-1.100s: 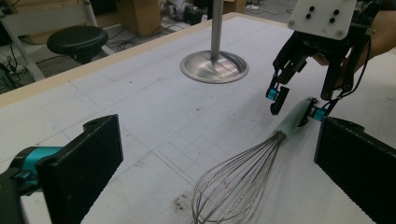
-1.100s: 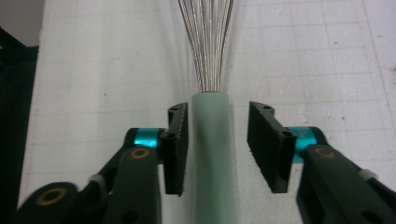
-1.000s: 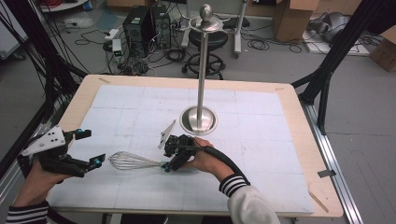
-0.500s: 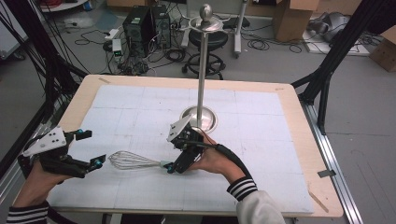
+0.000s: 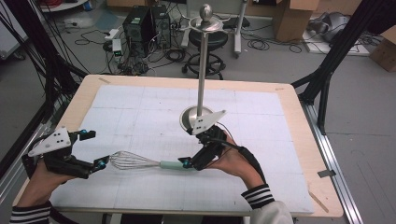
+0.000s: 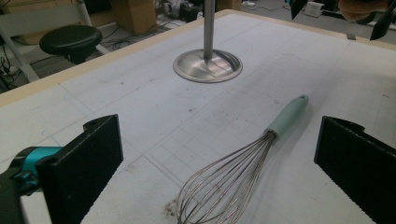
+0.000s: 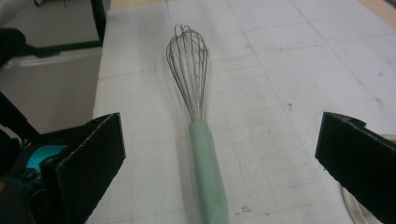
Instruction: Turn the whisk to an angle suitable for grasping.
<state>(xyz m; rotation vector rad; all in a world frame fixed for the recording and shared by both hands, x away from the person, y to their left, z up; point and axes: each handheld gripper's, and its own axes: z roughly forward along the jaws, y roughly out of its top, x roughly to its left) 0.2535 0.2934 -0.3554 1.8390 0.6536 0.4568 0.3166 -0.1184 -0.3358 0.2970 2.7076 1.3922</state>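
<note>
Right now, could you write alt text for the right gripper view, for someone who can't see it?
A whisk with a pale green handle lies flat on a white gridded mat, wires pointing away, between the right gripper's two open black jaws, untouched.

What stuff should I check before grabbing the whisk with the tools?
1. Right tool open: ok, jaws wide, having just opened.
2. Whisk lined up between the right tool's jaws: ok, the handle runs up the middle.
3. Whisk lying flat on the table: ok.
4. Left tool open: ok, jaws apart, nothing pinched.
5. Left tool clear of the wires: cannot tell, it sits close to the wire end.
6. Stand upright, out of the way: ok.
</note>
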